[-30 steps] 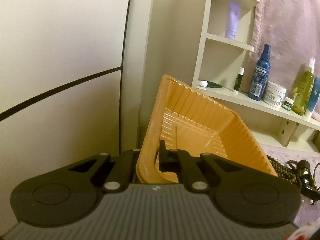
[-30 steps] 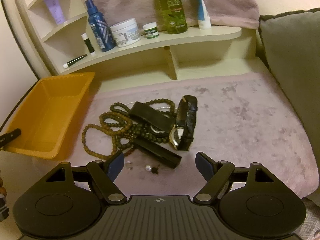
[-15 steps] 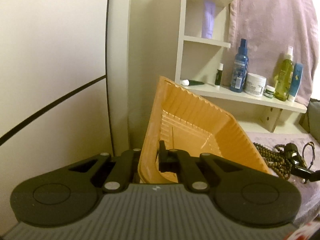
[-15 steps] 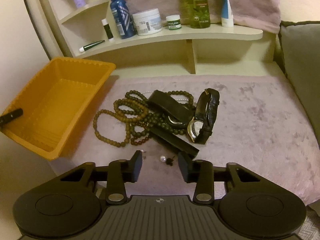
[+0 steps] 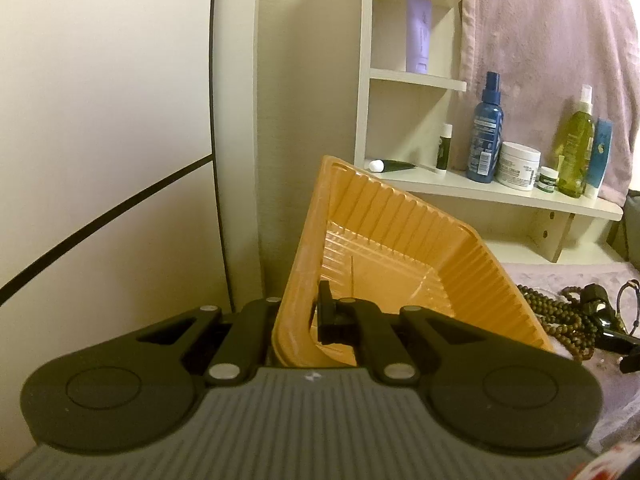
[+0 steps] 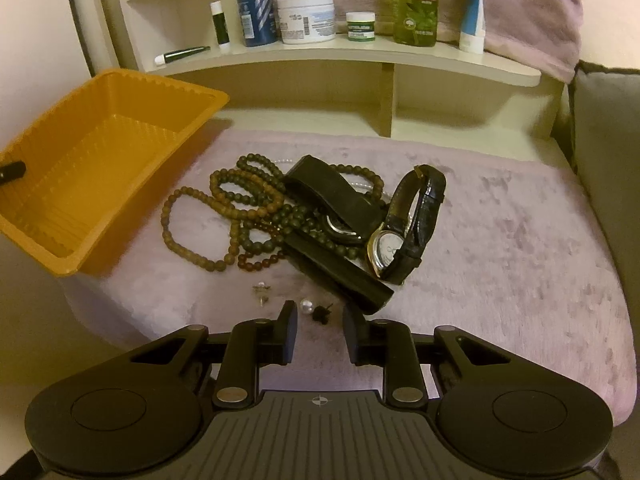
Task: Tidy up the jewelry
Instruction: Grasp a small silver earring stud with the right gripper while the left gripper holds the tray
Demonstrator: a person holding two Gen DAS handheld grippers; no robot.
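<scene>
My left tool [image 5: 296,316] clamps the tray [image 6: 100,160] rim to steady it; right tool [image 6: 316,334], part-open, brackets the pearl [image 6: 306,306].

In the left wrist view, the left gripper [image 5: 298,316] has its outer finger hidden behind the wall of the orange tray [image 5: 400,240], so only the inner finger [image 5: 325,312] shows. The gripper's body also covers the tray's near corner. The beads [image 5: 556,316] and a black strap [image 5: 600,312] at the right edge of the purple blanket [image 5: 560,276] are partly cut off by the frame.

In the right wrist view, the small bits [image 6: 262,292] near the blanket's front edge are too tiny to identify. The pearl [image 6: 306,306] and a dark stud [image 6: 322,314] lie just ahead of the right gripper [image 6: 318,320]. The bottles on the shelf [image 6: 360,60] lose their tops to the upper edge. A second watch face [image 6: 340,229] is mostly buried under a strap and beads.
</scene>
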